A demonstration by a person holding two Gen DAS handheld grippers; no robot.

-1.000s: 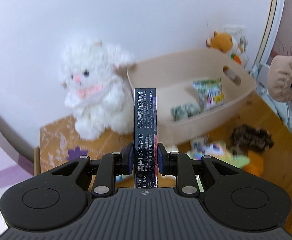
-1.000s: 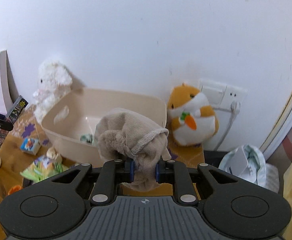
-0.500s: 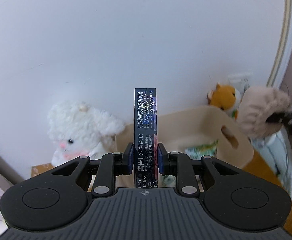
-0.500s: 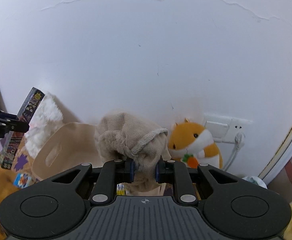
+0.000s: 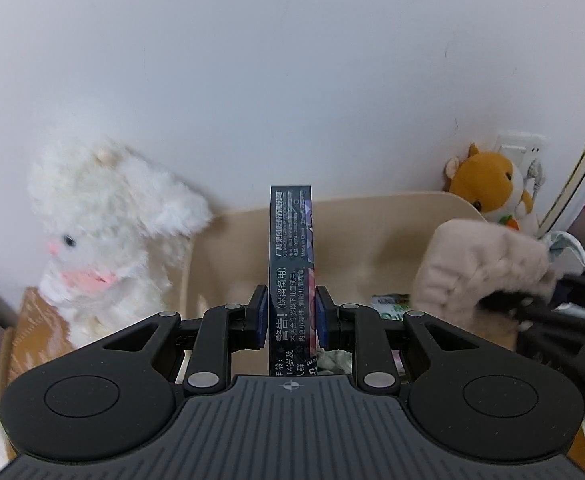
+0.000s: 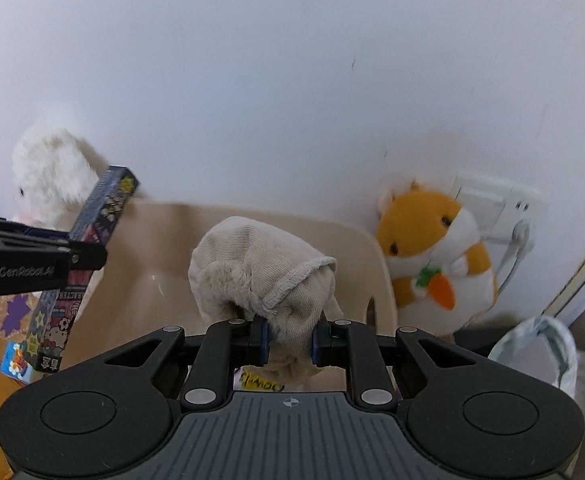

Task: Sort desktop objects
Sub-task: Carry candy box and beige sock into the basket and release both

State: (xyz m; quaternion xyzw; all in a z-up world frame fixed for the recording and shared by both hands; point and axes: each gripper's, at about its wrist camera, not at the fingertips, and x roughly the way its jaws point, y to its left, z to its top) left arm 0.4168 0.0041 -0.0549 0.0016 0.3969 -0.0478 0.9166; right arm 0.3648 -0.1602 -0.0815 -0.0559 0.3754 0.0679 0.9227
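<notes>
My left gripper (image 5: 290, 316) is shut on a thin dark blue card box (image 5: 291, 248), held upright over the near edge of the beige plastic bin (image 5: 372, 216). The box also shows in the right wrist view (image 6: 92, 248), tilted, at the bin's left end. My right gripper (image 6: 290, 344) is shut on a beige fuzzy sock (image 6: 260, 264) above the bin (image 6: 164, 248). The sock also shows in the left wrist view (image 5: 480, 264), at the bin's right end. Snack packets lie inside the bin (image 5: 388, 300).
A white plush bunny (image 5: 104, 232) sits left of the bin against the wall. An orange hamster plush (image 6: 432, 256) sits right of it by a wall socket (image 6: 492, 204). A white plastic bag (image 6: 536, 348) lies far right. A small colourful box (image 6: 16, 364) lies on the wooden desk at left.
Both grippers dipped again after rising, and have come closer to the bin, each still holding its object. The sock now hangs over the bin's right end, near my left gripper.
</notes>
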